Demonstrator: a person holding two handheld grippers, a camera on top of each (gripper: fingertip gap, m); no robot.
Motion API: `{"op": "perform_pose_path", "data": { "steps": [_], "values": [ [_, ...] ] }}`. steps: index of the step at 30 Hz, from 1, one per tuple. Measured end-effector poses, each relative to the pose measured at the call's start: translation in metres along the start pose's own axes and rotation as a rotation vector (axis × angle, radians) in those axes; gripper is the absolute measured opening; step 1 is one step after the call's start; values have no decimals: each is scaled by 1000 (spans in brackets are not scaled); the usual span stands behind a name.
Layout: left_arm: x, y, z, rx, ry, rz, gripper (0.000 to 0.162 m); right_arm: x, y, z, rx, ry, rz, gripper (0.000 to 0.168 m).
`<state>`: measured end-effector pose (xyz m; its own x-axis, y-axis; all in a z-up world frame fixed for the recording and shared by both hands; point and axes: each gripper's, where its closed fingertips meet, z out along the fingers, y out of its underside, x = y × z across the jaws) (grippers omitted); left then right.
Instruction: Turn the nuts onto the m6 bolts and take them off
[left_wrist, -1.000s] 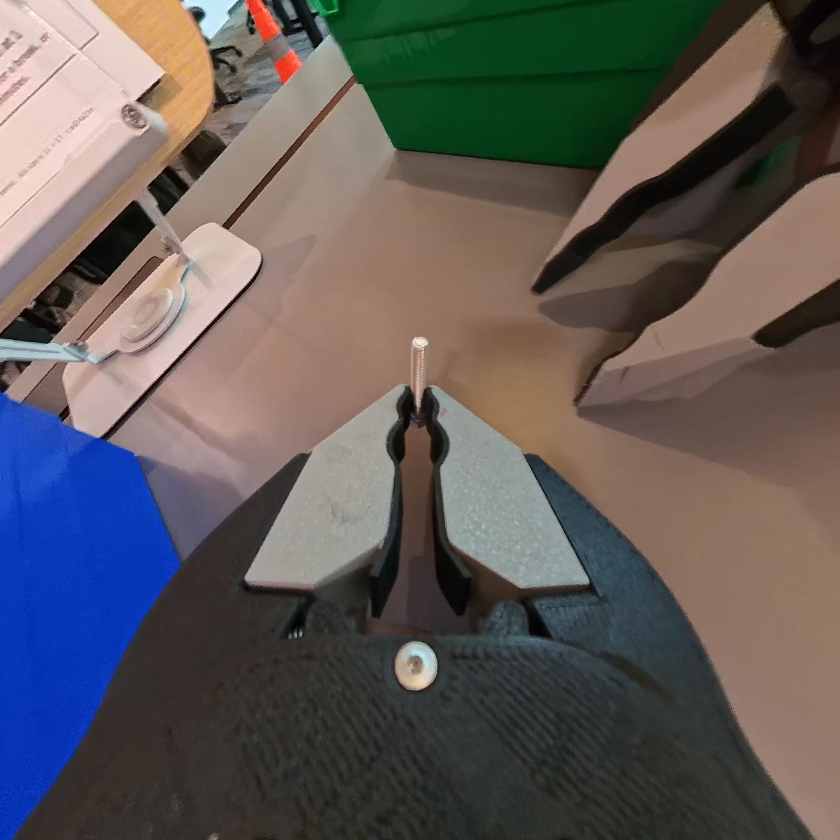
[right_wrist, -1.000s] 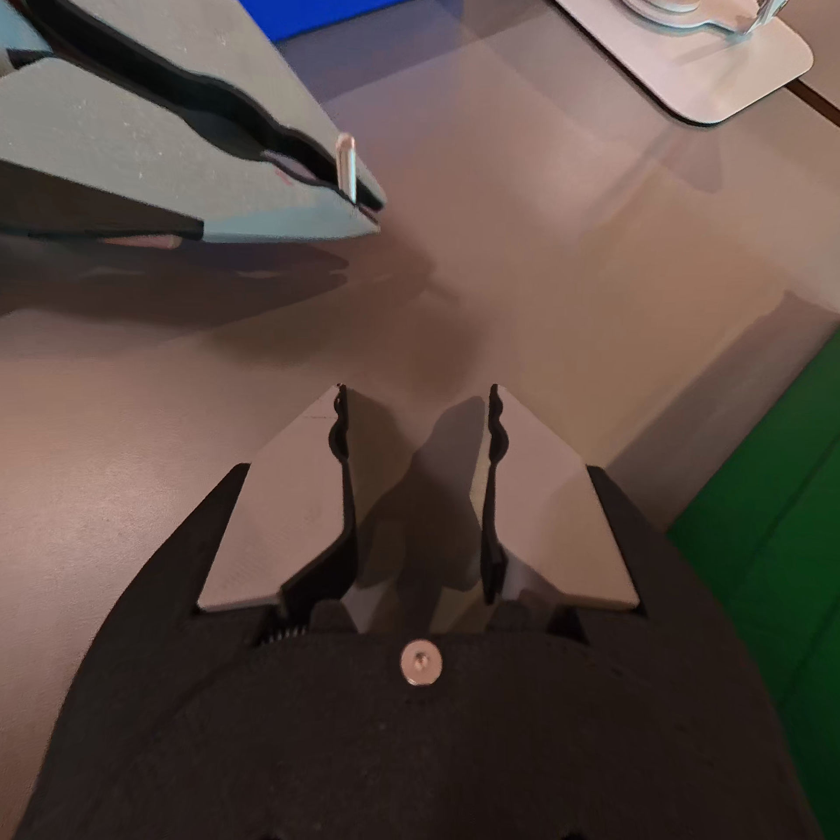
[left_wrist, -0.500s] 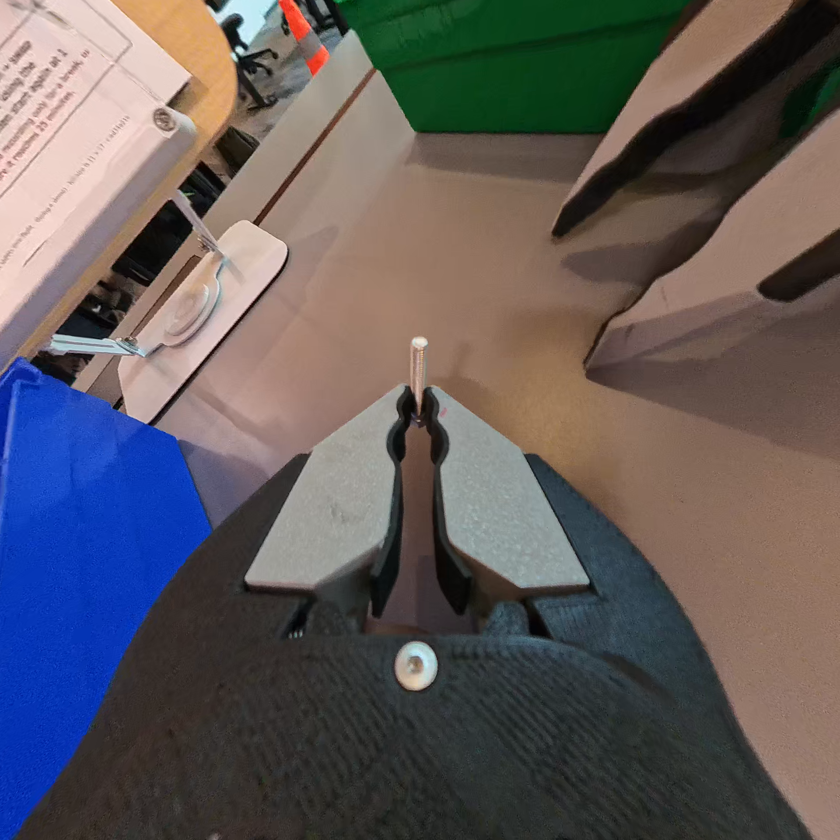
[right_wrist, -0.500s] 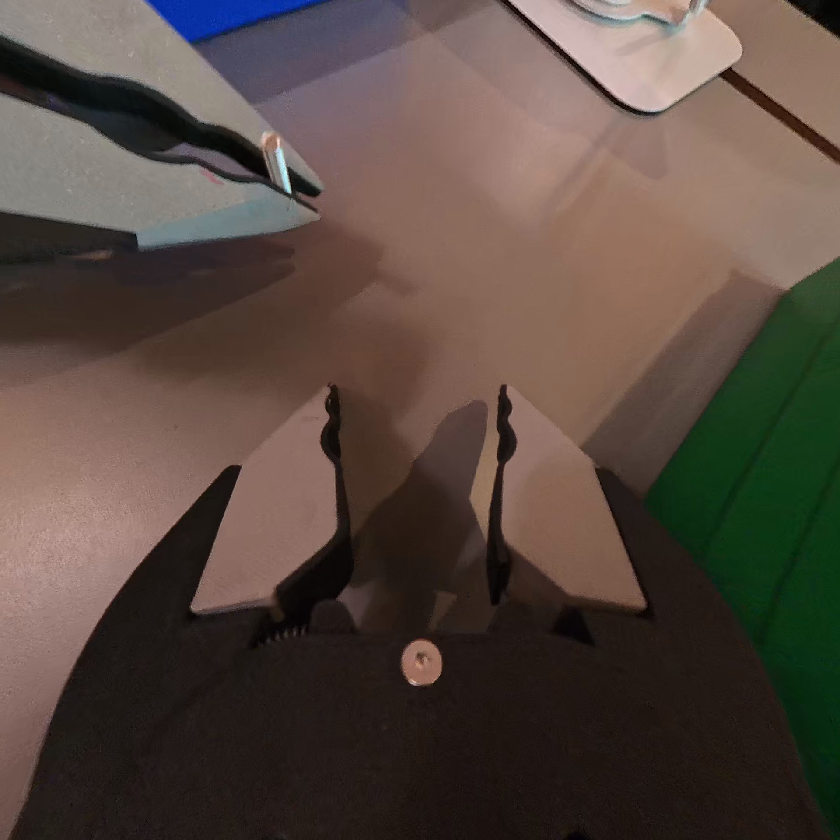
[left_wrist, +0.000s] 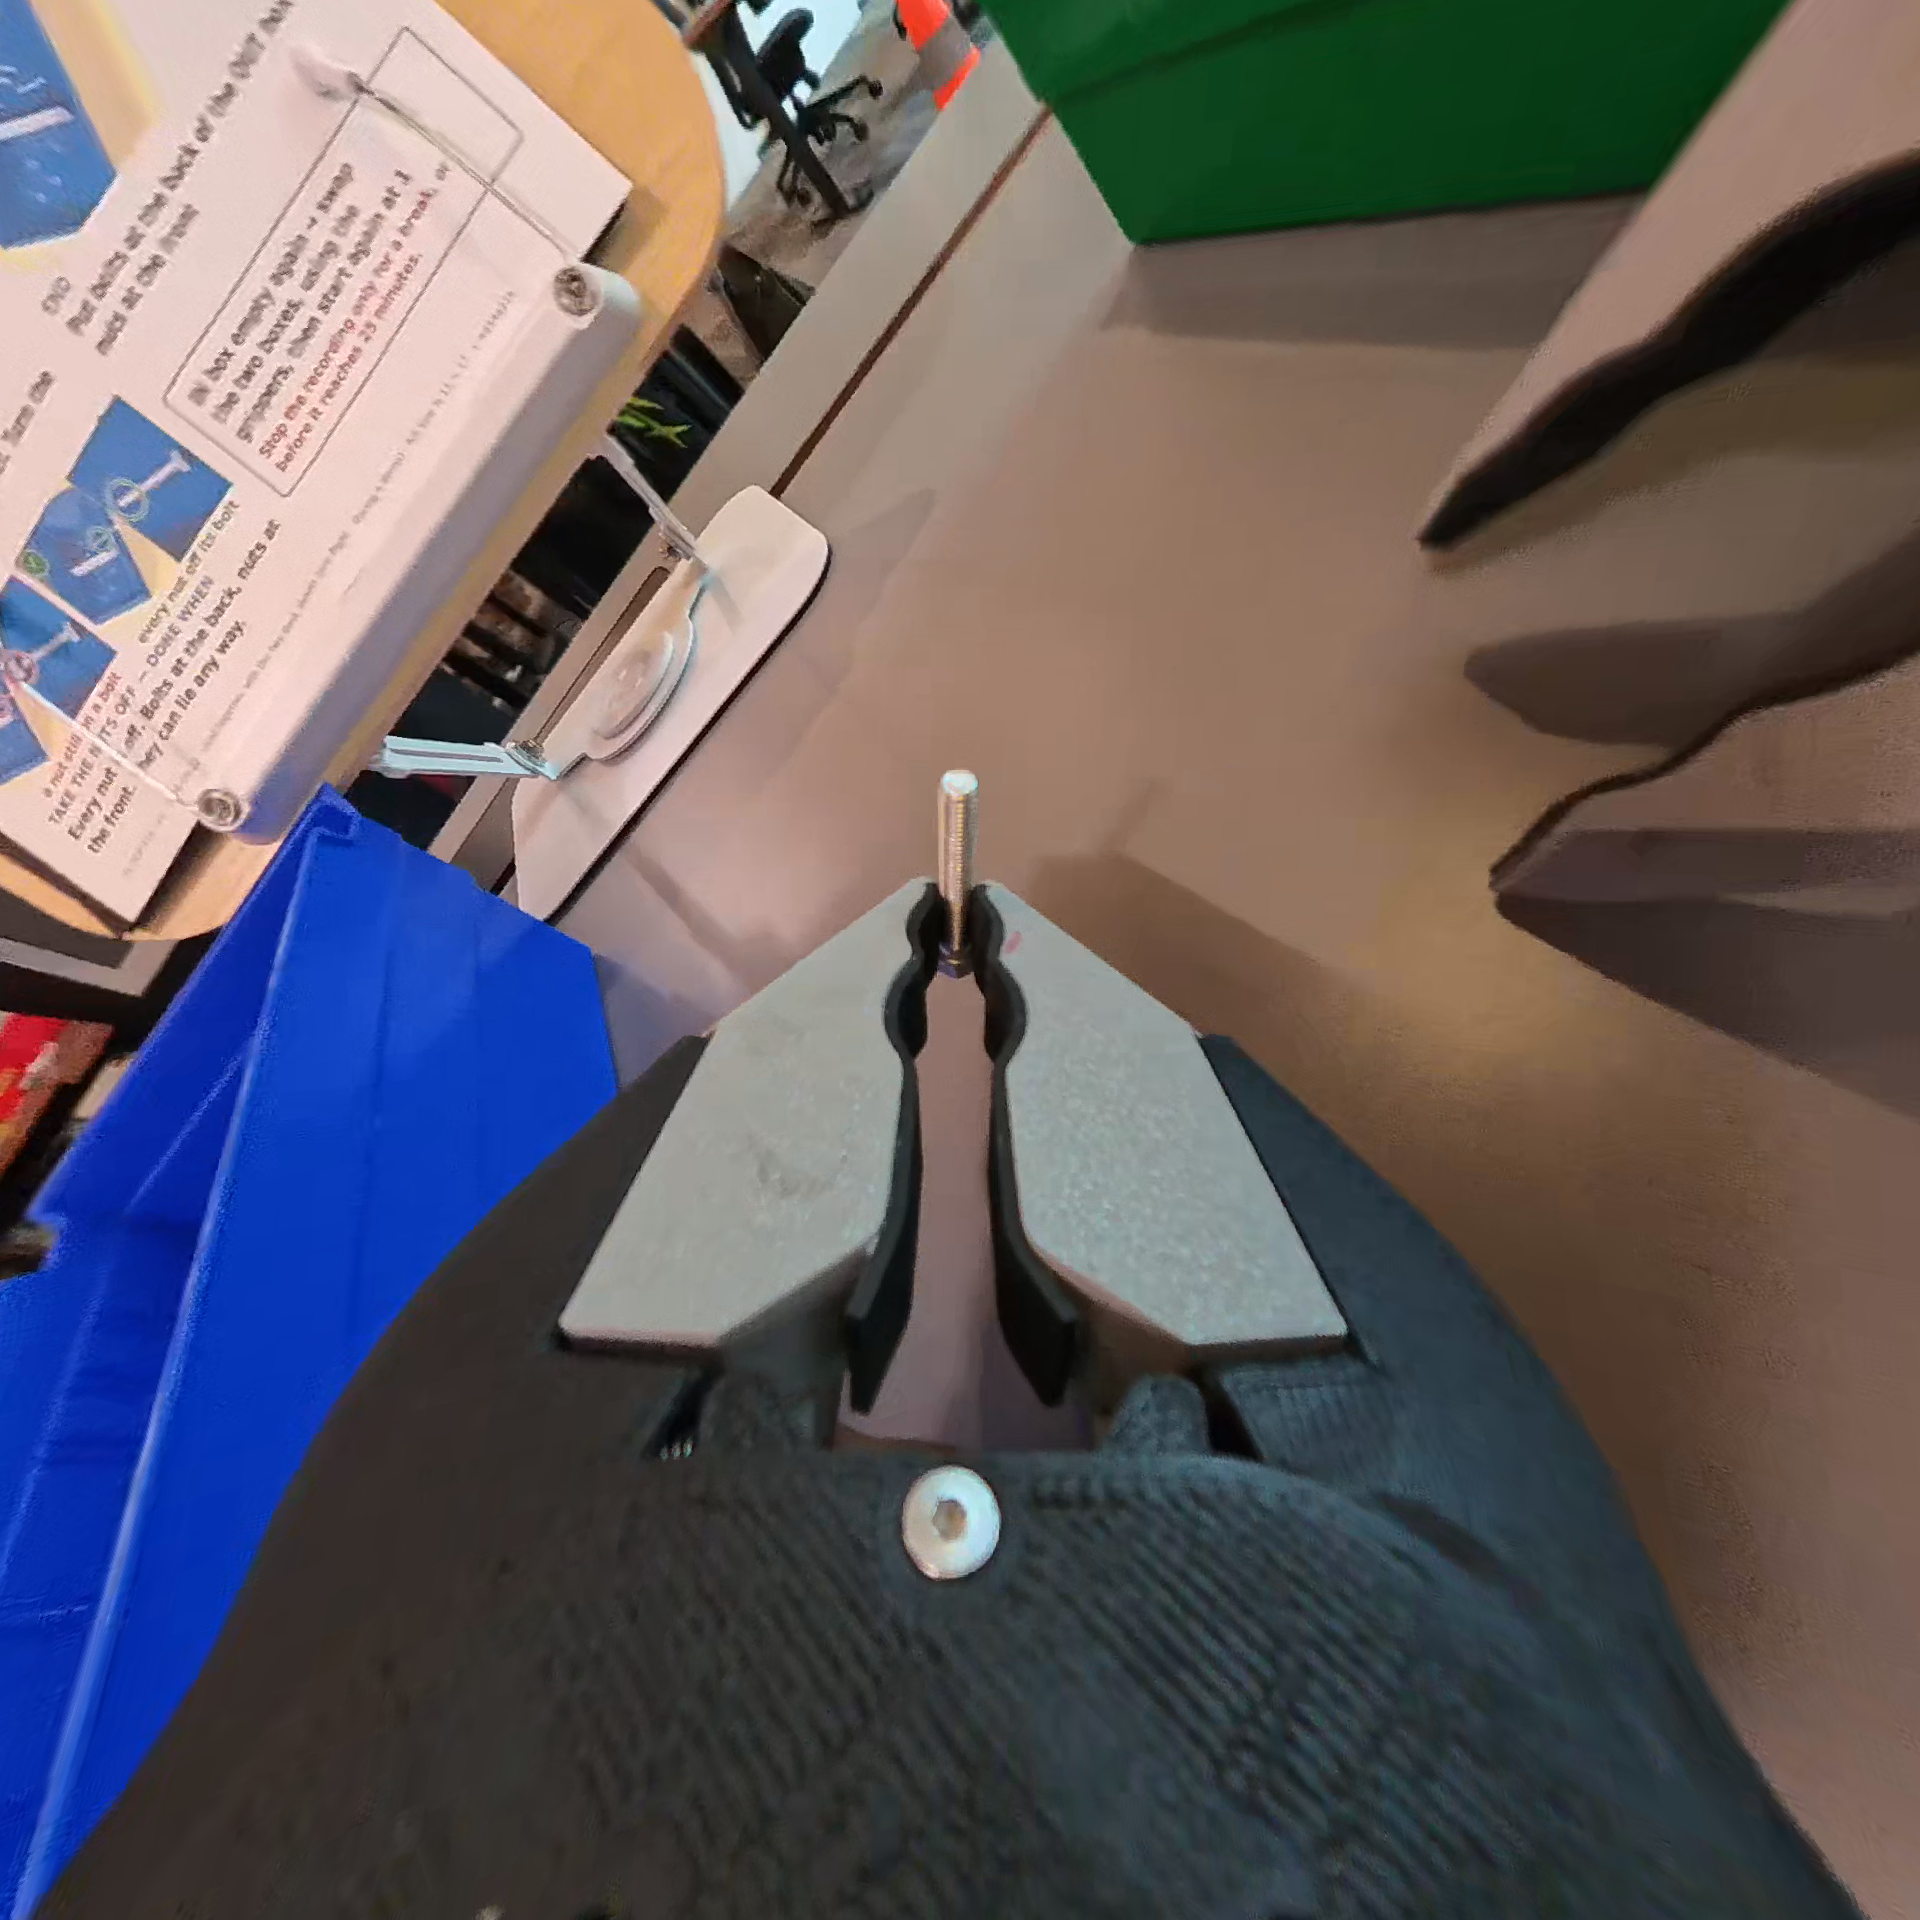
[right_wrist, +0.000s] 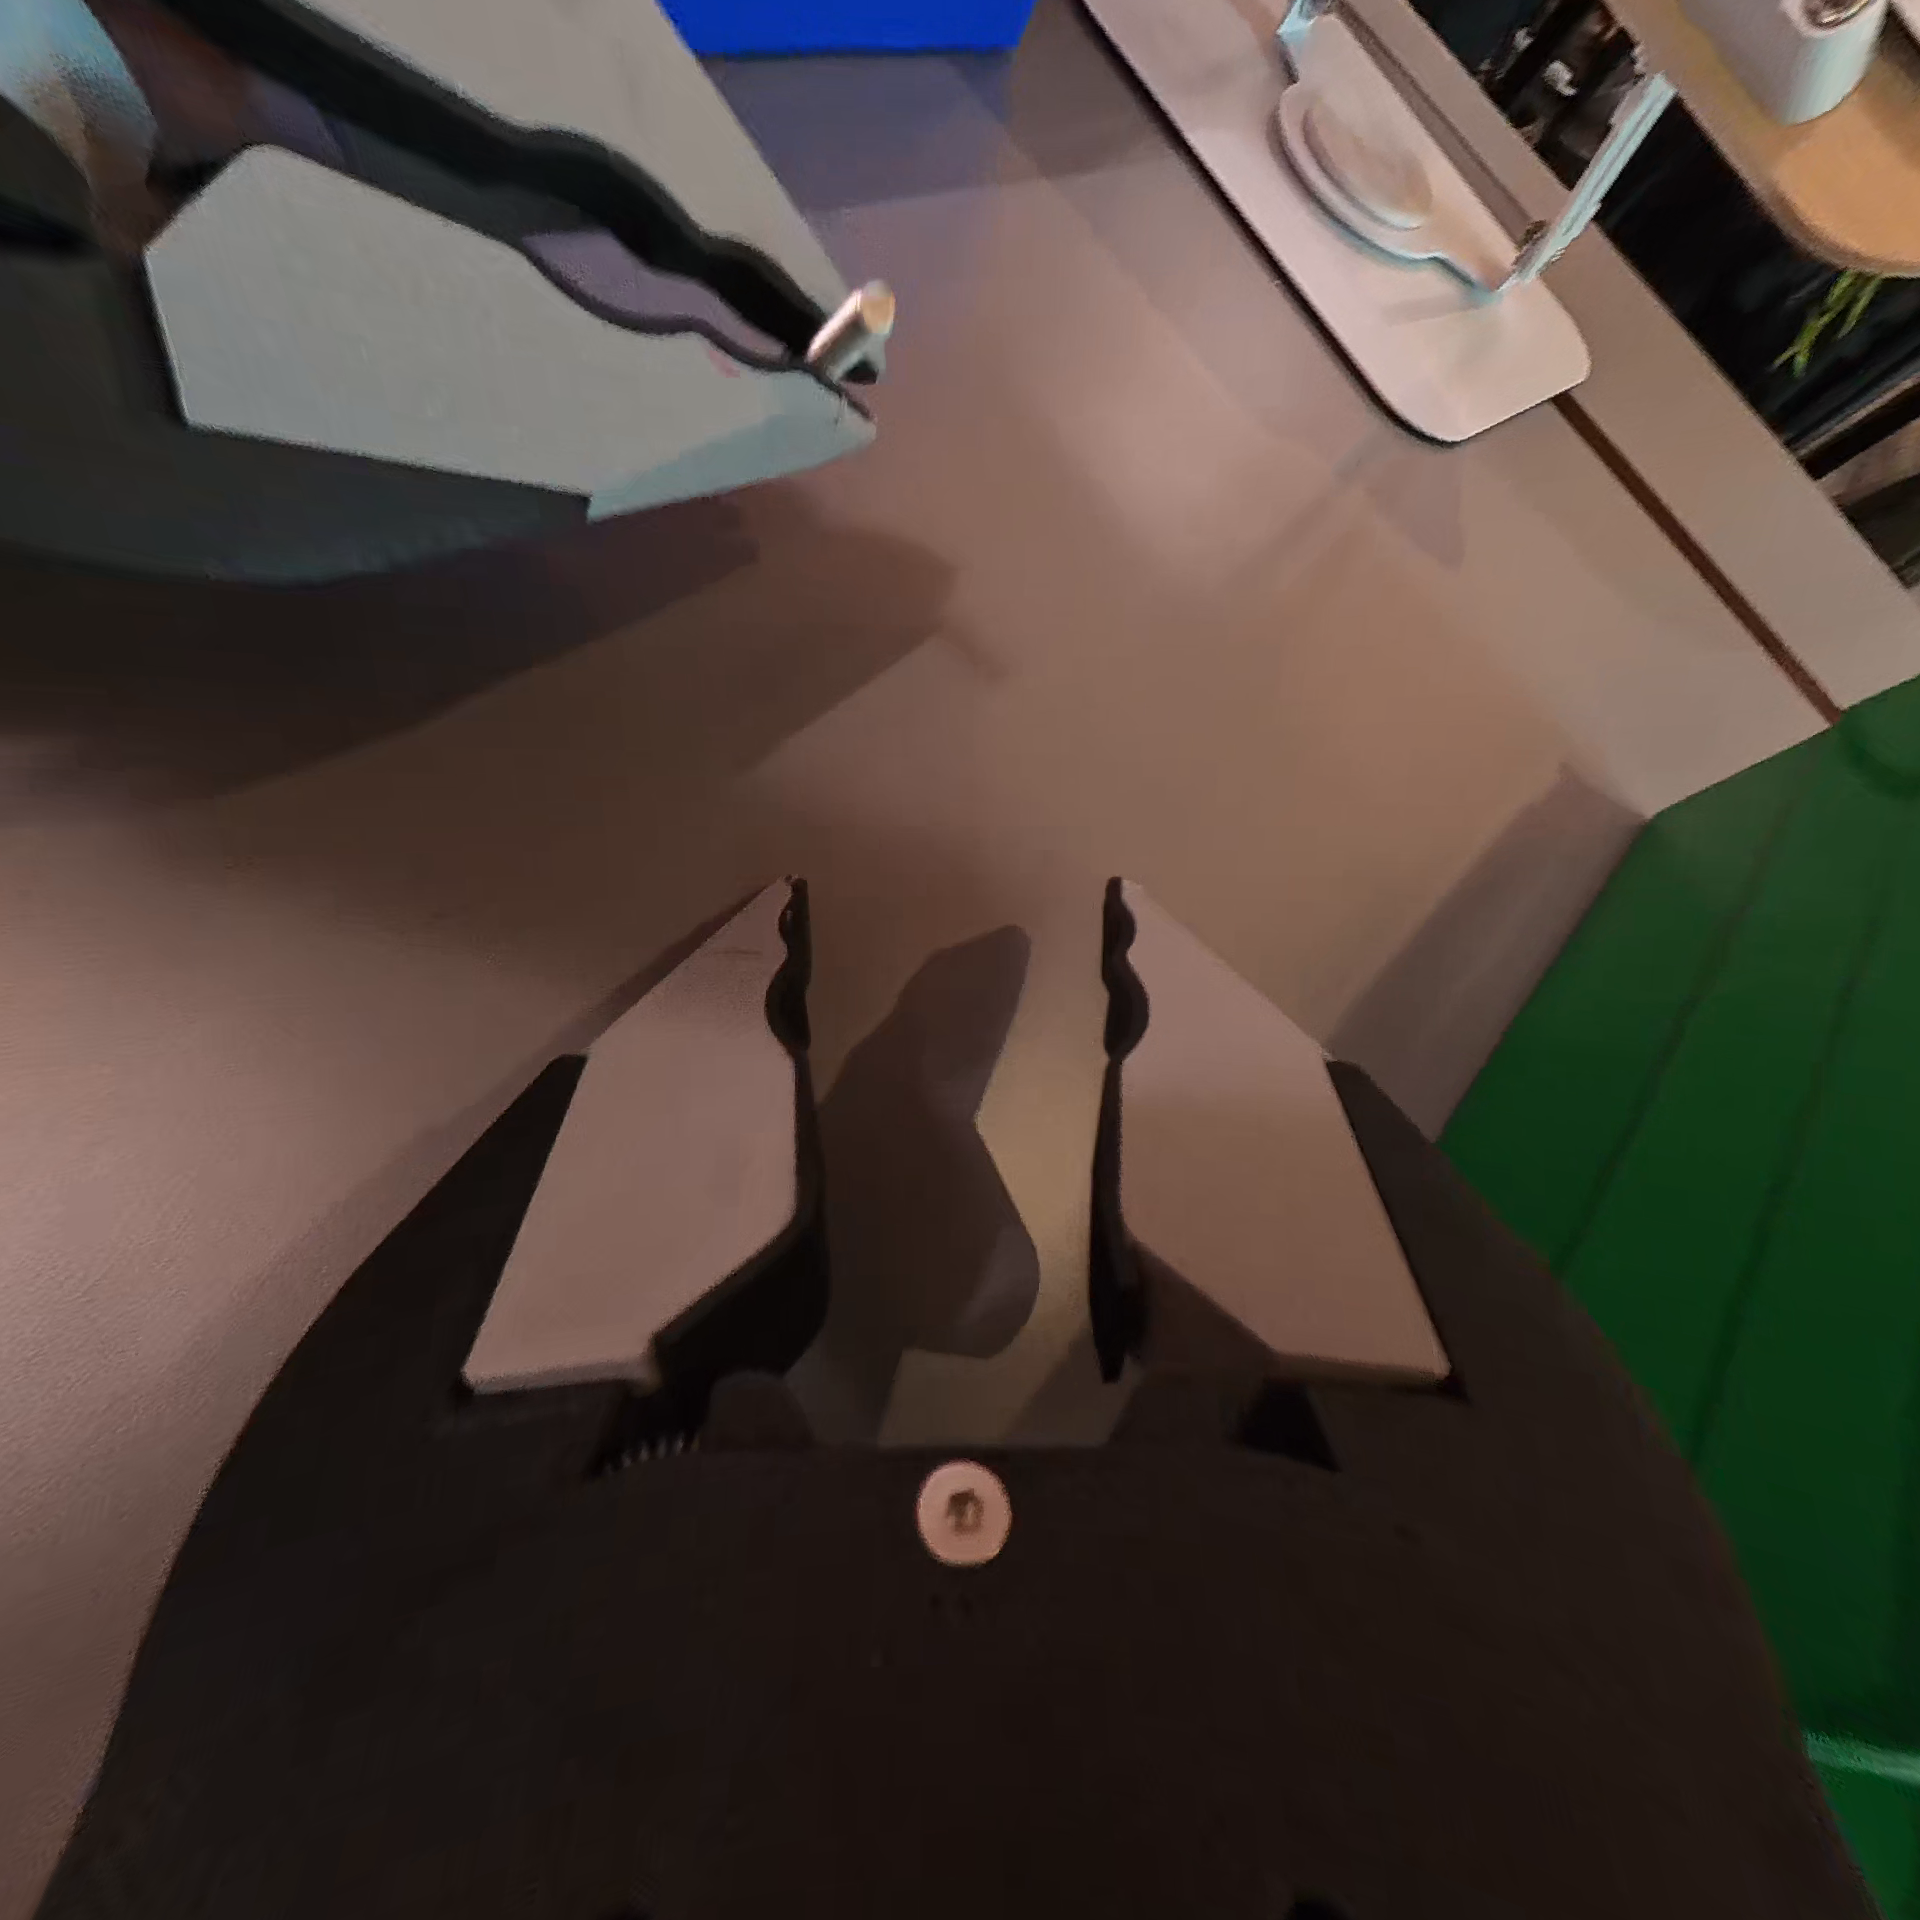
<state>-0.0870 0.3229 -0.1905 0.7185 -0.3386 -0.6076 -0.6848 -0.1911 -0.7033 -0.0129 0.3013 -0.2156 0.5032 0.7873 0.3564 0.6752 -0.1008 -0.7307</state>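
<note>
My left gripper (left_wrist: 956, 914) is shut on a silver bolt (left_wrist: 956, 831), gripped at its head end between the fingertips; the threaded shaft sticks out forward, with no nut on it. The same bolt (right_wrist: 854, 330) shows at the tip of the left gripper (right_wrist: 821, 358) in the upper left of the right wrist view. My right gripper (right_wrist: 954, 914) is open and empty above the grey table (right_wrist: 1195, 644). It also shows at the right edge of the left wrist view (left_wrist: 1714, 665), apart from the bolt. No nut is in view.
A blue bin (left_wrist: 239, 1195) stands to the left of the left gripper. A green bin (left_wrist: 1403, 114) stands at the back, also at the right of the right wrist view (right_wrist: 1714, 1195). A metal stand base (left_wrist: 675, 686) holds an instruction sheet (left_wrist: 239, 416) at the table's edge. One gripper's finger ends stand about 9 centimeters off the other's.
The left gripper has turned with the bolt, bringing more of the blue bin and the instruction sheet into view. The right gripper has stayed open and shifted relative to the left one.
</note>
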Motion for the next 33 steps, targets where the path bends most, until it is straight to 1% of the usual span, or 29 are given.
{"op": "perform_pose_path", "data": {
  "steps": [2, 5, 9, 13, 15, 17, 19, 22, 23, 24, 27, 29, 33],
  "values": [
    [11, 4, 3, -40, 20, 63, 3, 4, 0, 0, -2, 40, -8, 55],
    [23, 9, 4, -86, 99, 73, 3, 5, -1, 0, 2, 58, -22, 54],
    [23, 5, 0, -51, 106, 59, 3, 11, 0, 0, -2, 95, -16, 58],
    [24, 6, 0, -59, 94, 80, 3, 11, -1, 1, -2, 98, -38, 49],
    [25, 5, -1, -47, 100, 83, 3, 15, -1, 0, 6, 130, -47, 56],
    [30, 4, -4, -38, 127, 90, 3, 17, -2, 0, 10, 162, -70, 57],
    [36, 6, -6, -49, 167, 89, 4, 17, -4, 0, 16, 191, -113, 52],
    [41, 8, -9, -66, 221, 58, 11, 20, -3, 1, 8, 215, -116, 47],
    [41, 10, -9, -78, 232, 35, 11, 22, -2, 1, 5, 217, -103, 47],
    [40, 12, -9, -95, 245, 3, 11, 25, -1, 1, 4, 221, -79, 52],
    [36, 18, -8, -138, 263, -82, 12, 30, 0, 0, 11, 182, 13, 76],
    [38, 18, -8, -137, 267, -73, 9, 31, 0, -1, 23, 161, 47, 77],
    [39, 16, -10, -117, 238, -12, 7, 24, -3, -1, 33, 159, -16, 76]
  ]
}}
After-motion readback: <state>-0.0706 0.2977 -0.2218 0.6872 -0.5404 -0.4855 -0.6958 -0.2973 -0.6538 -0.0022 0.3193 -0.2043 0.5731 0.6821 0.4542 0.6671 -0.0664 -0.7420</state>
